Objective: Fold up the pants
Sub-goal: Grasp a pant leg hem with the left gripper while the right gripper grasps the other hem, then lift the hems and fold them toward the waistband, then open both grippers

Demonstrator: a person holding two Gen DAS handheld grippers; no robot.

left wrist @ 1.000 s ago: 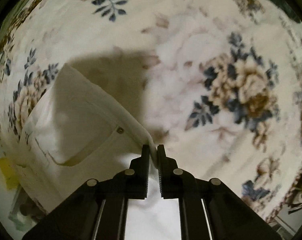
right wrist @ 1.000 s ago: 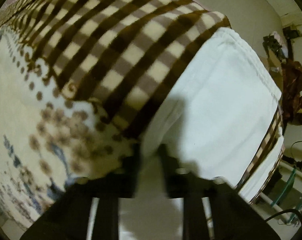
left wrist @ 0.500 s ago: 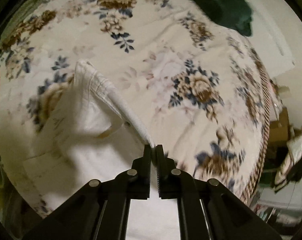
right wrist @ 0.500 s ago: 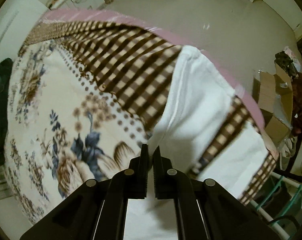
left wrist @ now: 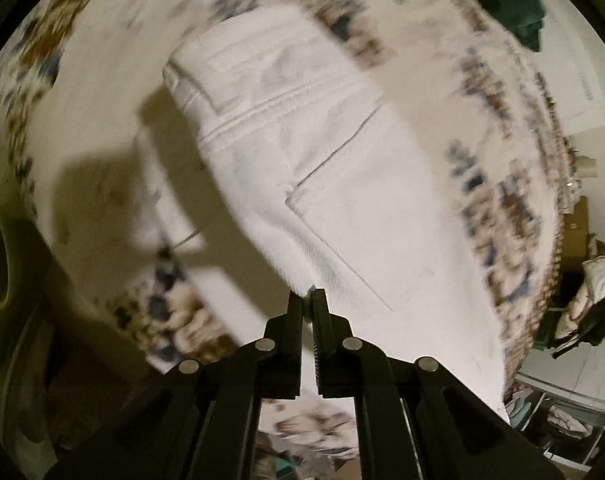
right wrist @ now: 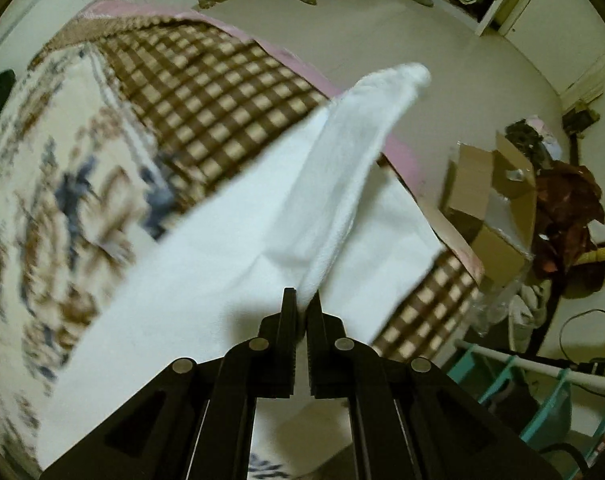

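The left gripper (left wrist: pixel 307 295) had its jaws clamped on an edge of the white pants (left wrist: pixel 342 184), which hung lifted above the bed. From the left wrist view the waistband end lay far from the gripper, with double seam lines and a back pocket outline showing on the cloth. The pants cast a dark shadow to the left on the floral bedspread (left wrist: pixel 42 40) below. Much of that view was smeared by motion blur. No brand, label or readable writing showed on the pants or anywhere else in either view.

The right gripper (right wrist: pixel 301 298) had its jaws pressed together on a fold of the same white pants (right wrist: pixel 342 160). From that pinch a ridge of cloth rose up and away to the far right, ending in a rounded tip. The rest of the white cloth spread flat to the left and right of the jaws, over the bed. A brown checked blanket (right wrist: pixel 206 92) lay on the far side of the bed, with a pink edge (right wrist: pixel 402 156) beyond it. The floral bedspread (right wrist: pixel 42 200) showed at the left of that view, blurred. On the floor to the right stood an open cardboard box (right wrist: pixel 494 208), near a heap of dark red-brown cloth (right wrist: pixel 566 196). Teal and white bars of a rack (right wrist: pixel 542 364) showed near the lower right.
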